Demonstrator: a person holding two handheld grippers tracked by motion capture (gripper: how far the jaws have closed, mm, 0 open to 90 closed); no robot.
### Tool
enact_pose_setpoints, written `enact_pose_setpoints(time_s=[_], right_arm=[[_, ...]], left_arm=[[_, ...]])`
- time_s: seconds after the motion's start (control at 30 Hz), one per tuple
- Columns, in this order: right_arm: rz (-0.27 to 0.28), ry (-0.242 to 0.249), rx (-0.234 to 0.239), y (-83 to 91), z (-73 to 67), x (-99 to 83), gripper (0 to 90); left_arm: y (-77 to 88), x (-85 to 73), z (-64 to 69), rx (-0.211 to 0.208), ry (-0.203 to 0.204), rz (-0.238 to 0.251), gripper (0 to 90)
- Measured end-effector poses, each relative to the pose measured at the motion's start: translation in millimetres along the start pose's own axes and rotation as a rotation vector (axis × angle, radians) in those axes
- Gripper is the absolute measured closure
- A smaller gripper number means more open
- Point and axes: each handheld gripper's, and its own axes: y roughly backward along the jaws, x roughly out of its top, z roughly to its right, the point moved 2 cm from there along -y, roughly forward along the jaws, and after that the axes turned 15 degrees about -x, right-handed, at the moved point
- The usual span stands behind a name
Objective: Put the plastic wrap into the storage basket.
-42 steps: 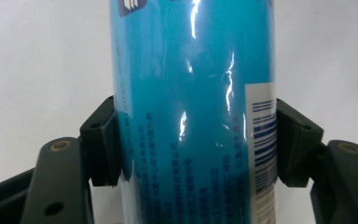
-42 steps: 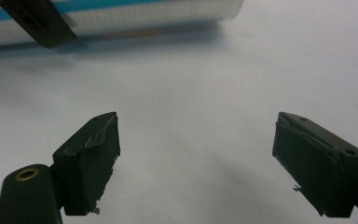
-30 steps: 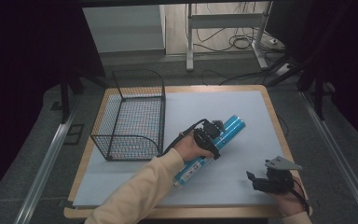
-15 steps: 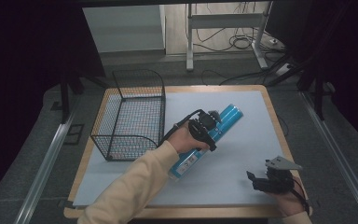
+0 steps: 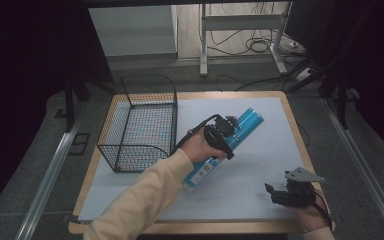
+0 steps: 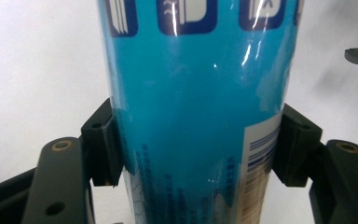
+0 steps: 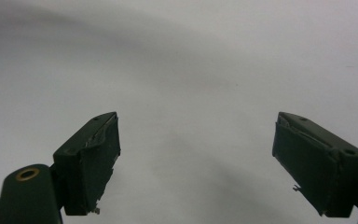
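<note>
A long blue tube (image 5: 248, 120) with white print and a barcode lies slanted above the white table sheet (image 5: 260, 165), just right of the wire basket. My left gripper (image 5: 224, 134) is shut on its middle. In the left gripper view the tube (image 6: 196, 84) stands between the two black pads (image 6: 103, 144), which press on both its sides. My right gripper (image 5: 281, 193) rests near the table's front right corner, away from the tube. In the right gripper view its jaws stand wide open (image 7: 196, 158) over bare white sheet.
A black wire basket (image 5: 116, 150) stands at the left of the table, its inside bare. The wooden table edge (image 5: 300, 130) runs close on the right. Beyond the far edge are a desk frame and cables on the floor.
My left hand has lifted the blue tube a little and carried it slightly toward the far side. The right gripper has kept still.
</note>
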Motion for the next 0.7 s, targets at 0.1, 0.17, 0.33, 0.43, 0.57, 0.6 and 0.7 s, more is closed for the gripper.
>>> enact_pose_setpoints(time_s=[0.1, 0.17, 0.33, 0.43, 0.57, 0.6, 0.7], right_arm=[[-0.002, 0.002, 0.0, 0.2, 0.0, 0.1, 15.4], [0.0, 0.002, 0.0, 0.2, 0.2, 0.2, 15.4], [0.001, 0.002, 0.001, 0.1, 0.3, 0.2, 15.4], [0.0, 0.001, 0.002, 0.3, 0.6, 0.0, 15.4], [0.0, -0.001, 0.002, 0.0, 1.3, -0.2, 15.4], [0.001, -0.001, 0.002, -0.1, 1.6, -0.2, 15.4], [0.002, -0.002, 0.001, 0.1, 1.9, -0.1, 15.4]], left_arm=[[2.7, 2.4, 0.2, -0.001, -0.004, -0.002, 31.7], [5.6, 5.1, 0.1, 0.006, -0.007, -0.009, 31.7], [14.1, 13.1, -1.4, 0.022, -0.012, -0.005, 31.8], [20.0, 17.5, -2.6, 0.026, -0.011, 0.001, 31.8], [27.5, 23.2, -4.1, 0.032, -0.01, 0.005, 31.8], [29.1, 24.6, -4.5, 0.036, -0.01, 0.006, 31.8], [34.7, 28.7, -5.9, 0.048, -0.009, 0.01, 31.8]])
